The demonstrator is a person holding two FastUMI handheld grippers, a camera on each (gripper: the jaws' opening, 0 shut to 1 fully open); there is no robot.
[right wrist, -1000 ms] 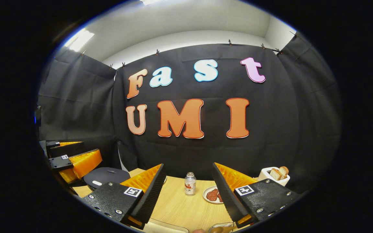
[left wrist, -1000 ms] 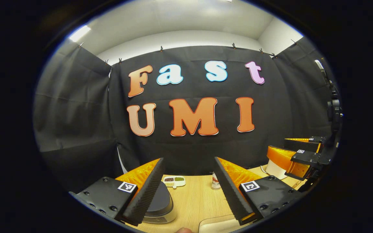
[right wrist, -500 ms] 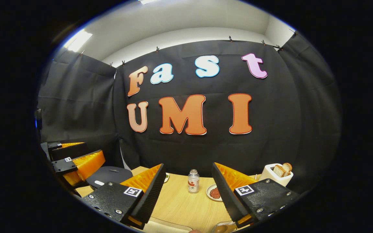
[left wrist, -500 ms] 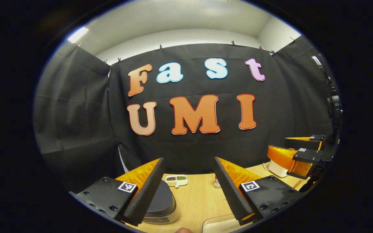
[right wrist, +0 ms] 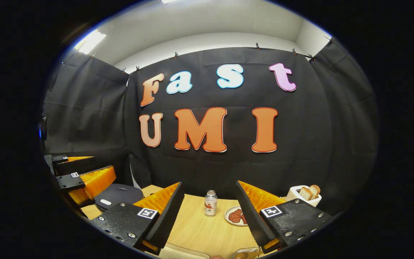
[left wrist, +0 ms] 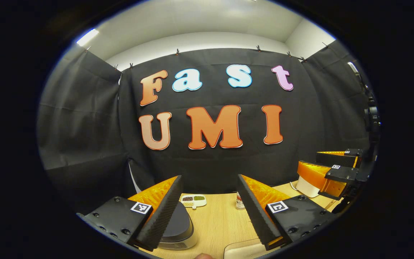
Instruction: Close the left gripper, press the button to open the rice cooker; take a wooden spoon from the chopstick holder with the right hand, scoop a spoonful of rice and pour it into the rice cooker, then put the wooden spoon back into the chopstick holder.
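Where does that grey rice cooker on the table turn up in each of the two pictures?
Left gripper view: the rice cooker sits low and left of centre, partly behind the left gripper's own finger.
Right gripper view: the rice cooker is at lower left, lid closed, below the other gripper's orange fingers.
Shared landmark: the small bottle standing on the wooden table.

Both views low, facing wall
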